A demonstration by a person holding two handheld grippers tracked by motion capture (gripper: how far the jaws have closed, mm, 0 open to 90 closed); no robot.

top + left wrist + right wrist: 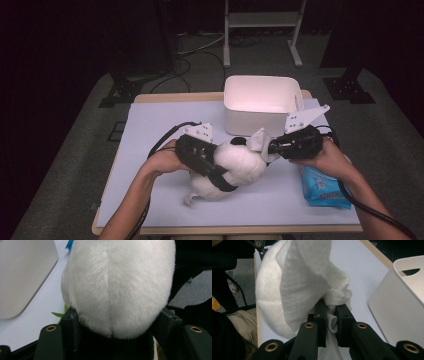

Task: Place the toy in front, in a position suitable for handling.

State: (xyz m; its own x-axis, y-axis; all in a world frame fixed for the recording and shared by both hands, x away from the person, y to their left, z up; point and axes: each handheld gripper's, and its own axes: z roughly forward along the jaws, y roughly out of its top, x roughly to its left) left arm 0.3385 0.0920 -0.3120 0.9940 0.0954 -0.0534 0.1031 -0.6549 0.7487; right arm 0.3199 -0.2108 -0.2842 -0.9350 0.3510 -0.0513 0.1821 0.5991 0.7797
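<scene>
Here | pale mat on wood-edged table (dark room) | grey floor

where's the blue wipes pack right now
In the high view the blue wipes pack lies on the table near its right front corner, just under the right forearm, right of the white plush toy.

The worktop had a pale lilac-white surface with a wooden edge. A white bin stood at its far side. A white plush toy lay in the middle, and a blue packet rested near the right edge.
</scene>
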